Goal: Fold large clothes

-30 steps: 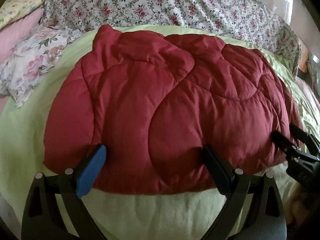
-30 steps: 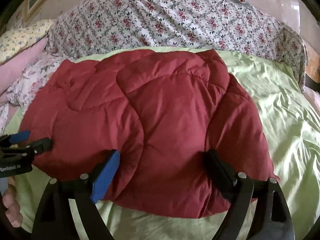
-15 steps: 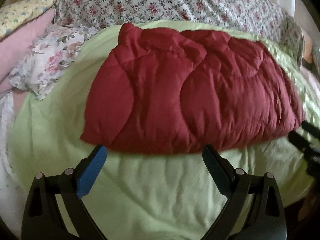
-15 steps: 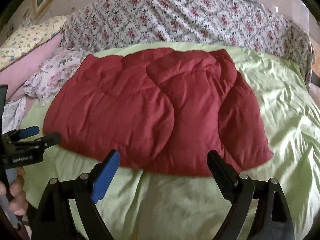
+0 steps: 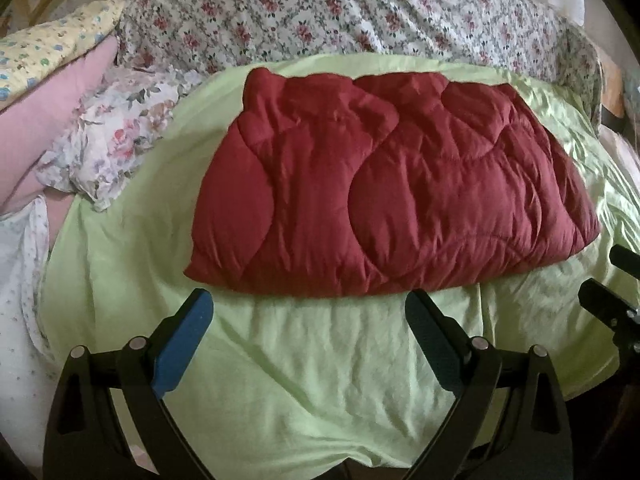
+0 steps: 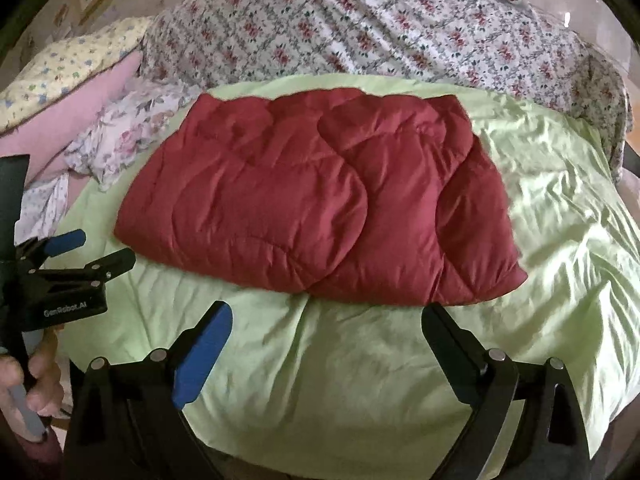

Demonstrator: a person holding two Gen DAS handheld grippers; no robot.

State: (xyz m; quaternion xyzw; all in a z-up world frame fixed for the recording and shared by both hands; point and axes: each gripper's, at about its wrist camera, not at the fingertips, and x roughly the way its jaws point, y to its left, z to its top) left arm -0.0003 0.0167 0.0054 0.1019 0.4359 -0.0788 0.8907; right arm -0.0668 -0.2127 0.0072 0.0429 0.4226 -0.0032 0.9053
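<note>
Folded red quilted garment (image 5: 392, 196) flat on pale green sheet (image 5: 320, 372), left gripper (image 5: 308, 300) released, right gripper (image 6: 326, 312) released (both clear of cloth), floral bedding (image 6: 360, 28) behind

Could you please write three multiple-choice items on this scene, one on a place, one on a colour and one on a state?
1. Where does the red quilted garment lie?
A. on the light green sheet
B. on the pink pillow
C. draped over the left gripper

2. What colour is the pad on one of the right gripper's fingers?
A. yellow
B. blue
C. white

3. How do the fingers of the left gripper stand?
A. shut on the garment
B. shut on the sheet
C. open, holding nothing

Answers: 1 A, the garment rests flat on the green sheet with sheet showing all round it. 2 B, the pad on that finger is plainly blue. 3 C, the two fingers are spread wide with only bare sheet between them, short of the garment's near edge.
</note>
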